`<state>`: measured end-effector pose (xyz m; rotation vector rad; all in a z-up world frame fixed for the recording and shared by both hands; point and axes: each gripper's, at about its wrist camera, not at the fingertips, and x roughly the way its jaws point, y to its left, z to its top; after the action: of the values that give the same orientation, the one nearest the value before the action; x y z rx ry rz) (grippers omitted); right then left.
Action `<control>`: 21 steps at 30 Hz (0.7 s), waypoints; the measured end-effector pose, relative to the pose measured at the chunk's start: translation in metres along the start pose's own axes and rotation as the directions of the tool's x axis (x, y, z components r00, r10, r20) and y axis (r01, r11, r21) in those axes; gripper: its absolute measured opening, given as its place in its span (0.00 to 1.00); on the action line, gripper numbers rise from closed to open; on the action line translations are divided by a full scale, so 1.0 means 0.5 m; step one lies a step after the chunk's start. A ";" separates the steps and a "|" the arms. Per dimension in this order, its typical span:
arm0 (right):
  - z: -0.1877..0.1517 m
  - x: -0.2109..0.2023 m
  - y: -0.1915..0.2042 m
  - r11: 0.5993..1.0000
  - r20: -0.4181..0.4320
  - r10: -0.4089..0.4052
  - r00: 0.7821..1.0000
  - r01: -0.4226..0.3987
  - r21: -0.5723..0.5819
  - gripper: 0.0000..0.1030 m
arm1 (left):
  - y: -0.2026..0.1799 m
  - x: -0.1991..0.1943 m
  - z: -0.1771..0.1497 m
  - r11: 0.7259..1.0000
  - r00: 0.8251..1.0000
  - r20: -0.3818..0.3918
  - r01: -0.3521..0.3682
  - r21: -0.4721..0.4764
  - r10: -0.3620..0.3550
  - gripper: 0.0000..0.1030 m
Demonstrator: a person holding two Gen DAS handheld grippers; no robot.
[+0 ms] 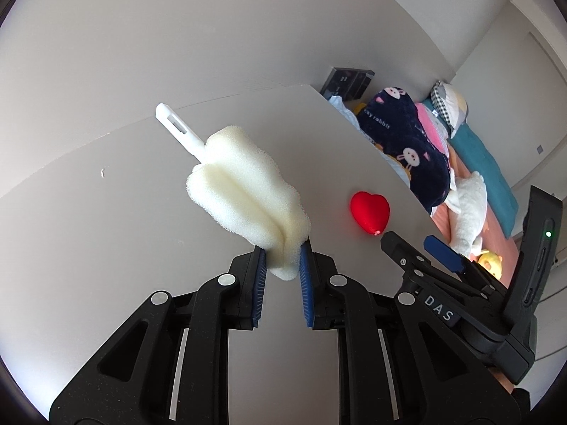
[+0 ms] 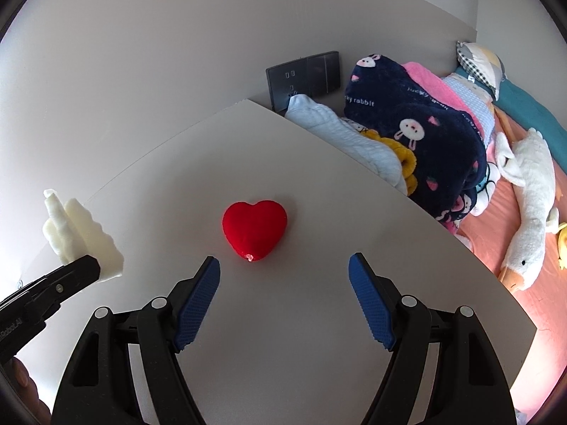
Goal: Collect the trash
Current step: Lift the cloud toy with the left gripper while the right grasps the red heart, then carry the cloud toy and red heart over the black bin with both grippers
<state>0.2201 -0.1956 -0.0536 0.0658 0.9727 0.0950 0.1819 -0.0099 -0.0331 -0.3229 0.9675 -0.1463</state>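
Note:
My left gripper (image 1: 283, 260) is shut on the lower end of a cream sponge brush (image 1: 244, 191), whose white plastic handle (image 1: 175, 124) points up and away; the brush hangs clear above the pale table (image 1: 106, 233). A red heart-shaped object (image 2: 254, 229) lies on the table (image 2: 283, 318), a short way ahead of my right gripper (image 2: 285, 272), which stands open with nothing between its blue pads. In the right wrist view the sponge brush (image 2: 79, 233) shows at the left in the left gripper's fingers (image 2: 76, 272). The right gripper (image 1: 418, 248) reaches in beside the heart (image 1: 369, 212).
Past the table's right edge lies a bed with a navy rabbit-print blanket (image 2: 418, 131), a pale blue cloth (image 2: 340, 134), a pink blanket (image 2: 428, 81) and a white goose plush (image 2: 531, 191). A dark wall socket (image 2: 304, 78) sits behind the table.

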 end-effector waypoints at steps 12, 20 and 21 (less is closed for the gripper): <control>0.026 0.064 0.036 0.997 -0.052 -0.046 0.998 0.042 -0.072 0.58 | 0.022 -0.014 -0.005 1.000 1.000 -0.003 -0.030 0.001 0.030 0.16; 0.019 0.061 0.031 0.995 -0.062 -0.033 0.998 0.027 -0.099 0.37 | 0.006 -0.006 -0.004 0.999 0.999 -0.005 -0.033 0.012 0.033 0.16; 0.016 0.058 0.027 0.995 -0.065 -0.028 0.997 0.022 -0.093 0.36 | 0.005 -0.006 -0.005 0.999 0.999 -0.006 -0.032 0.016 0.032 0.16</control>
<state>0.2424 -0.1789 -0.0716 -0.0343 1.0343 0.1198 0.1780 -0.0073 -0.0328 -0.2923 0.9765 -0.1257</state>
